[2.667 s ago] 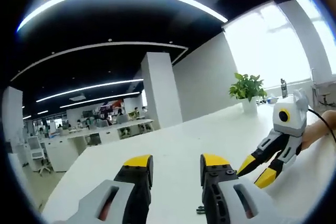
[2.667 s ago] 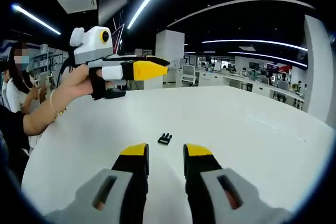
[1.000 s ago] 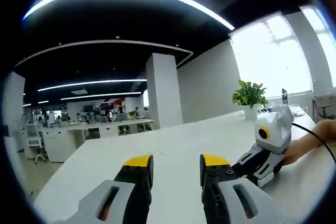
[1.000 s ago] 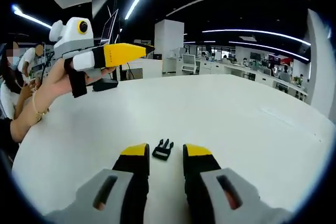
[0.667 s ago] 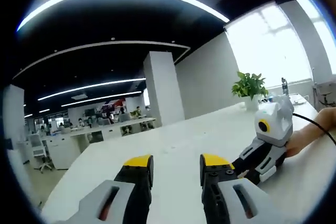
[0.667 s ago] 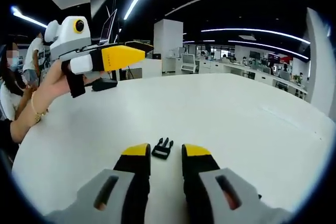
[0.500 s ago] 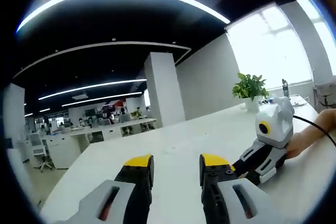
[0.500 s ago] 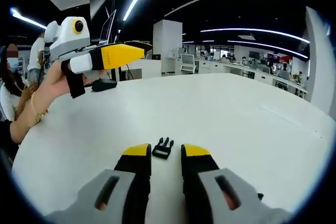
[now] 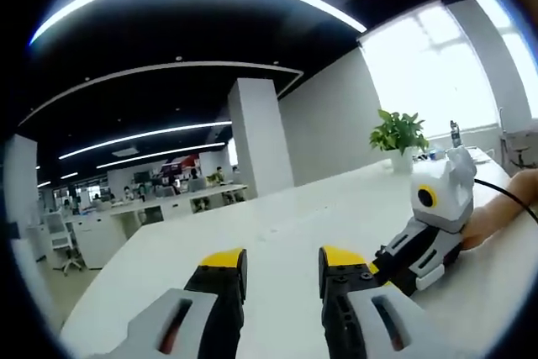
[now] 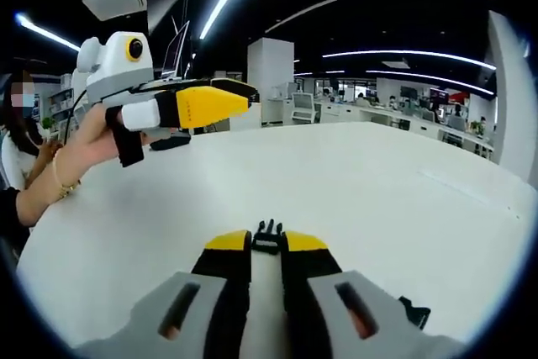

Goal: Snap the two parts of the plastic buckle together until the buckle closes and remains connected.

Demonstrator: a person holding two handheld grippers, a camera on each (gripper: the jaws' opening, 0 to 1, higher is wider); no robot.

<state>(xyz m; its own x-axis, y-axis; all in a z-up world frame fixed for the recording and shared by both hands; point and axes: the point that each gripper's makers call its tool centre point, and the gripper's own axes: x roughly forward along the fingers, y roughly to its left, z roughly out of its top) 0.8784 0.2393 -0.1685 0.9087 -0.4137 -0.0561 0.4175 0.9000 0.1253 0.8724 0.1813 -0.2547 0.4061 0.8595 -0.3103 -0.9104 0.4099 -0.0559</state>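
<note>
The pronged buckle part [image 10: 267, 240] lies on the white worktop [image 10: 378, 199] right at the tips of the right tool [image 10: 266, 245], its prongs pointing away from the camera and its rear end sitting between the two yellow tips. The jaws stand narrowly apart around it; whether they already pinch it or only bracket it I cannot tell, since the contact is hidden by the tips themselves. A second small dark piece [image 10: 414, 312] lies on the worktop low at the right beside the tool's grey body; it may be the buckle's other half, but it is too small and cut off to be sure. The left tool [image 10: 220, 100], seen in the right gripper view, is held in the air in a person's hand [image 10: 88, 142], well apart from the buckle, and looks empty. In the left gripper view its own jaws [image 9: 276, 260] stand spread with nothing between them, the right tool [image 9: 412, 254] low on the worktop beside them. By my reading the task is barely begun: one half is only now being gathered, the other untouched, the mating and snapping all left.
</note>
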